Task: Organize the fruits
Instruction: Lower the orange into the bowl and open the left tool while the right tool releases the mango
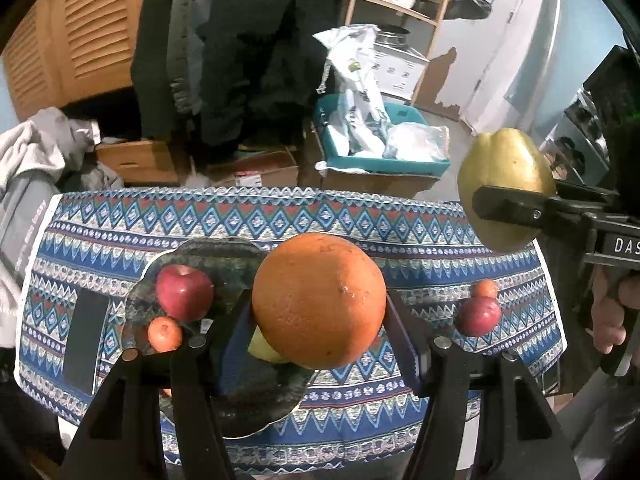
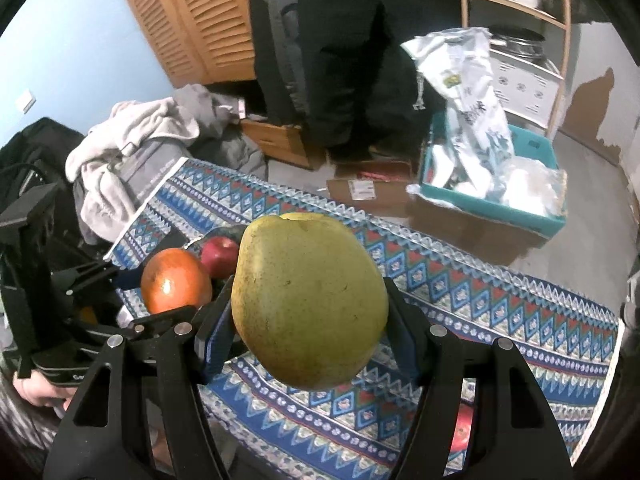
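a: what has the left gripper (image 1: 320, 304) got?

b: a big round orange (image 1: 319, 300) with pitted, dimpled peel, pinched between the two flat black fingers at the centre of the left wrist view. the jaws stand about as wide as the fruit.

a: and the right gripper (image 2: 310, 312)?

b: clamped on a lumpy yellow-green pear (image 2: 310, 300), its skin matte and freckled, at the centre of the right wrist view, above the woven zigzag tablecloth (image 2: 500, 312).

a: the other fruit?

b: left of centre in the left view, a glossy red apple (image 1: 184, 291) and a small tangerine (image 1: 164, 334) lie on a dark mottled, wavy-edged plate (image 1: 208, 256). at the right, a dull red apple (image 1: 479, 316) touches a second tangerine (image 1: 486, 289) on the cloth.
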Available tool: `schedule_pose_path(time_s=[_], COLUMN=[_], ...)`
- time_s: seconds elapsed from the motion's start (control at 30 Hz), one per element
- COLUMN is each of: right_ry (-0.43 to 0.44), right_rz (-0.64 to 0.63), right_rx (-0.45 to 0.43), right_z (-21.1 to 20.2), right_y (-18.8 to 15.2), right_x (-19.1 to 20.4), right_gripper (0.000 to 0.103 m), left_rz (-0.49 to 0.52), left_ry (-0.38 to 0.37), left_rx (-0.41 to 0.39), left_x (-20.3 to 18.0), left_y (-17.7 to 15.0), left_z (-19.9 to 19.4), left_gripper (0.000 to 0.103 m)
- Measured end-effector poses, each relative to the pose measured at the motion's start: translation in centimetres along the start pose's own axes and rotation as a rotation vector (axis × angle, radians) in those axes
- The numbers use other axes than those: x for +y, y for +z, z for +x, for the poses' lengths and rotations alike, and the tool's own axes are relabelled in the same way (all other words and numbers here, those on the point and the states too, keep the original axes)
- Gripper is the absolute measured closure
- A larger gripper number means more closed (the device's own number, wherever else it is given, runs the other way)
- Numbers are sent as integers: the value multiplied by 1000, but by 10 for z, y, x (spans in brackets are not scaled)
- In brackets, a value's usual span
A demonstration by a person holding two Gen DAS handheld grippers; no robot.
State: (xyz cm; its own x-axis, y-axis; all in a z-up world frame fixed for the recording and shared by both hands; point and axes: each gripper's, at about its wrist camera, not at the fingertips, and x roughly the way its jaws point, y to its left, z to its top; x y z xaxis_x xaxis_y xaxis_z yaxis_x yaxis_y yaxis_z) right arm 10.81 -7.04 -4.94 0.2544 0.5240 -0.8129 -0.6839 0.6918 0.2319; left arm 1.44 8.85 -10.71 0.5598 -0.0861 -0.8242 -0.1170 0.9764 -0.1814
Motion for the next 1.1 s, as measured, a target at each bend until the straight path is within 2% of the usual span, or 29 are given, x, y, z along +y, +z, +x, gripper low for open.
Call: schedule_pose_path(time_s=[0.43, 0.9, 1.1], right_ry=[48, 67, 82], right_rz=[-27, -31, -19], right_rx=[60, 168, 215], right_z=[50, 126, 156], right_y=[19, 27, 22], right_x=[33, 54, 56], right_gripper=[36, 36, 36], left_rz=[-87, -157, -203], left_ry=[39, 84, 78], left_rx=[38, 125, 164], left_x=[50, 94, 108], left_y=[-12, -28, -33], left_z=[13, 53, 71], left_gripper=[38, 38, 38])
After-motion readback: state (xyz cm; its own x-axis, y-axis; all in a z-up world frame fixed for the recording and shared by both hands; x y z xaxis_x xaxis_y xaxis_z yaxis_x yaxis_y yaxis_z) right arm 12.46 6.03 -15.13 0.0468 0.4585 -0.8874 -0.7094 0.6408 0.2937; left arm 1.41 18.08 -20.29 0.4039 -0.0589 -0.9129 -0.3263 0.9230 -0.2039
